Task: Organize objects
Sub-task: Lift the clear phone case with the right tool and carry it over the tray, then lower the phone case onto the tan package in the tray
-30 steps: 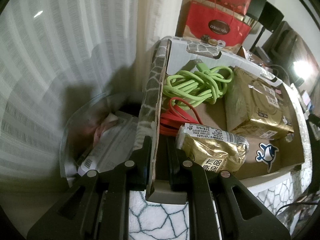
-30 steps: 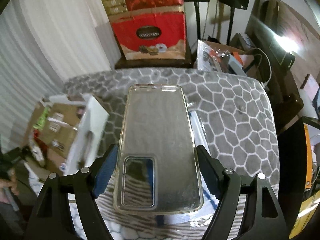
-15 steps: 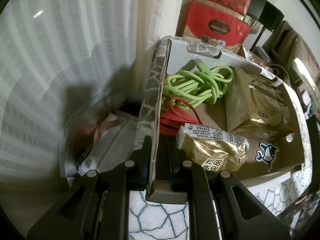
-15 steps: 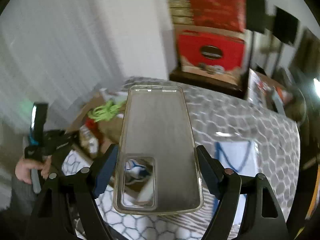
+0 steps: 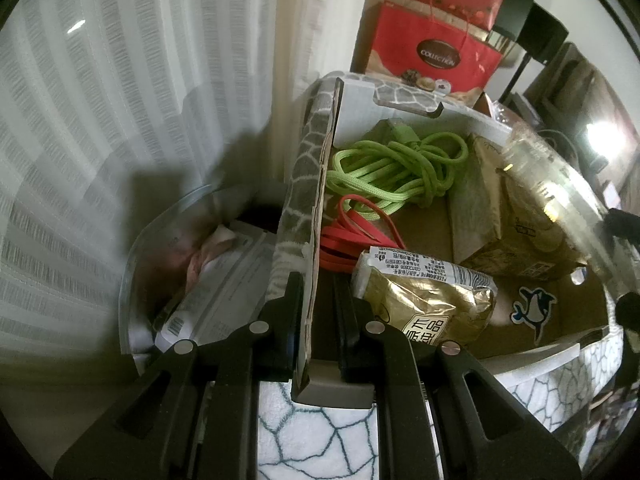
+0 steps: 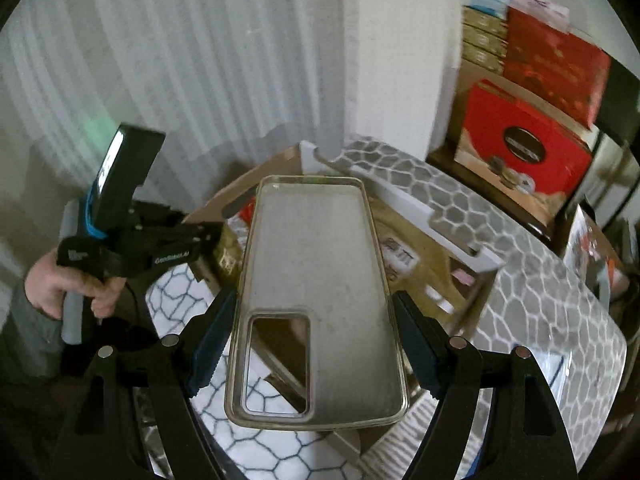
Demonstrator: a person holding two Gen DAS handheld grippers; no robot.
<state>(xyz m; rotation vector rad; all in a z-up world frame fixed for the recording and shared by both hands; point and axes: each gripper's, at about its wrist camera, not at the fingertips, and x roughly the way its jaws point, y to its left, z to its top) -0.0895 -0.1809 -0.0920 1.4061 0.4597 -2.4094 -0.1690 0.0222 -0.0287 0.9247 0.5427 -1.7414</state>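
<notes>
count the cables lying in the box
2. The green cable is coiled at the far end of the box; the red cable lies nearer, beside the wall the left gripper pinches. More may hide under the packets.

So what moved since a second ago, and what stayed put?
The right gripper swung over from the patterned table top toward the cardboard box, carrying the clear phone case it is shut on. The case now shows at the box's right edge in the left wrist view. The left gripper stayed clamped on the box's side wall; the green cord and gold packets did not move.
</notes>
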